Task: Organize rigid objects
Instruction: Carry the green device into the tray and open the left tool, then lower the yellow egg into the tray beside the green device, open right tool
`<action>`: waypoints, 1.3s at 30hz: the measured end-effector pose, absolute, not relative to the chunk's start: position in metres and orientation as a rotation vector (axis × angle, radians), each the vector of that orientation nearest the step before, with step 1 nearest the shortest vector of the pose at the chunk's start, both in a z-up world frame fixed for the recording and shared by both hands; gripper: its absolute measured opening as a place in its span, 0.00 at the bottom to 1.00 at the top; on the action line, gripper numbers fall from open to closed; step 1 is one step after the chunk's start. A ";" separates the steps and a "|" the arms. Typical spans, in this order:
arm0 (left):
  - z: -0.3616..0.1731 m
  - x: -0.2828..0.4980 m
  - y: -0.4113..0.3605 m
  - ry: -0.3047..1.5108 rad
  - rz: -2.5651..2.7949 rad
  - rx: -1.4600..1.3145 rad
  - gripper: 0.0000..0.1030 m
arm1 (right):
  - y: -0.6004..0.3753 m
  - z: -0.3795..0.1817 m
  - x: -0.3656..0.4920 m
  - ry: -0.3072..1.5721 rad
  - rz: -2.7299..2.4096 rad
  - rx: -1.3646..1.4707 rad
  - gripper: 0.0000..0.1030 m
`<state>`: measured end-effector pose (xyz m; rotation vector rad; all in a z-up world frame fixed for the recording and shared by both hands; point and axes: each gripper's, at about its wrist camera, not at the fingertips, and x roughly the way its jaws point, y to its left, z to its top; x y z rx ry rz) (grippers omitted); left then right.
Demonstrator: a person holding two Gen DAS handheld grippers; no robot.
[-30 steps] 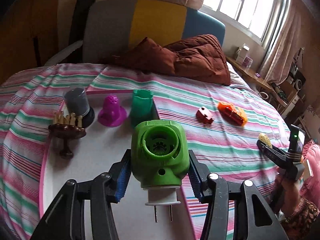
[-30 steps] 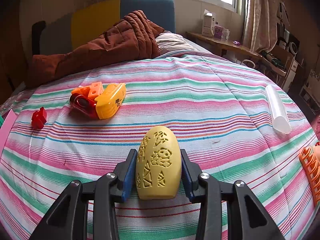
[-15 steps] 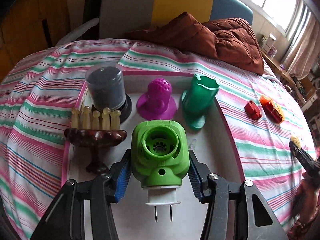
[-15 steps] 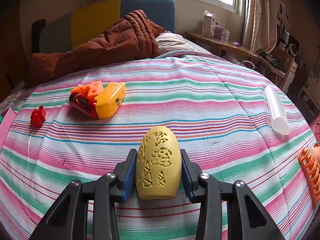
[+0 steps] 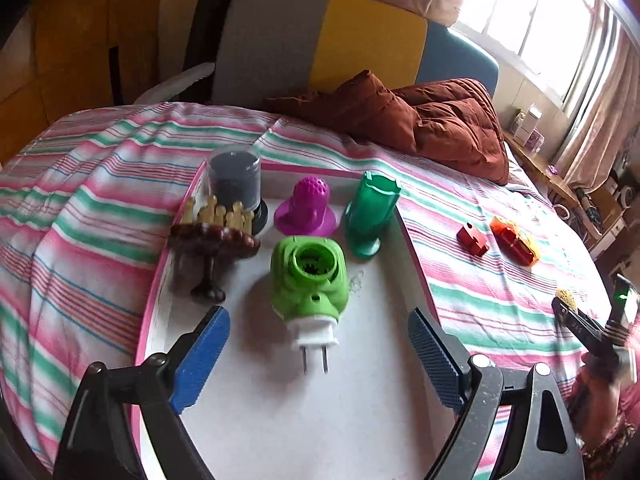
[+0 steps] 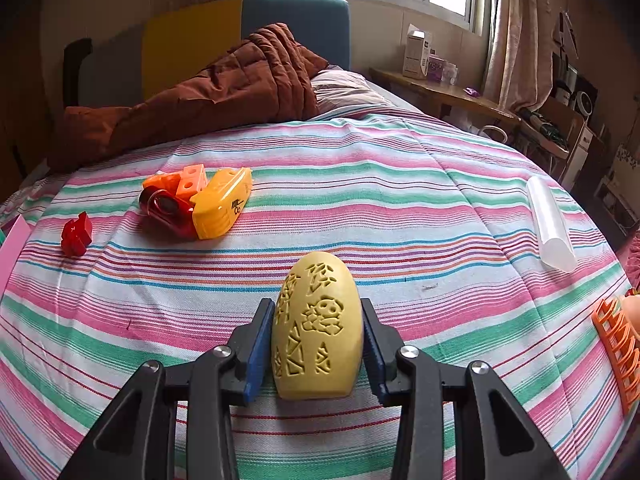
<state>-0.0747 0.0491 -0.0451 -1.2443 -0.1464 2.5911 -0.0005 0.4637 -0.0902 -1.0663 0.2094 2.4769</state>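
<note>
A green plug-in device (image 5: 308,276) with white prongs lies on the white pink-edged board (image 5: 320,400), free of my left gripper (image 5: 318,350), whose jaws are opening wide and stand clear on both sides of it. Behind it on the board stand a dark jar (image 5: 236,184), a magenta cone (image 5: 306,210), a green cup (image 5: 370,214) and a brown stand with pegs (image 5: 212,240). My right gripper (image 6: 318,344) is shut on a yellow carved egg-shaped piece (image 6: 318,328) just over the striped bedspread (image 6: 360,200). It also shows in the left wrist view, as the right gripper (image 5: 576,316).
On the bedspread lie a red block (image 6: 77,235), an orange-yellow toy (image 6: 198,204), a clear tube (image 6: 550,224) and an orange comb-like piece (image 6: 618,340). A brown quilt (image 5: 420,120) is bunched at the headboard. A person's hand (image 5: 600,384) holds the right gripper.
My left gripper has let go of the green plug-in device and its jaws have spread wide; the device now lies on the board farther from the fingers. The right gripper has kept still.
</note>
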 end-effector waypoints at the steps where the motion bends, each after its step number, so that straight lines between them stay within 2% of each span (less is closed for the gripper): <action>1: -0.045 -0.070 0.047 -0.160 2.594 -1.246 0.89 | 0.463 -0.089 0.000 0.206 2.482 -1.059 0.40; 7: -0.048 -0.055 0.045 -0.230 2.573 -1.264 0.91 | 0.455 -0.082 0.006 0.178 2.538 -1.019 0.40; 19: -0.040 -0.038 0.043 -0.167 2.582 -1.189 0.91 | 0.421 -0.068 0.022 0.312 2.703 -1.093 0.40; 39: -0.046 -0.028 0.003 -0.228 2.658 -1.190 0.92 | 0.214 -0.021 -0.041 0.412 3.099 -1.369 0.40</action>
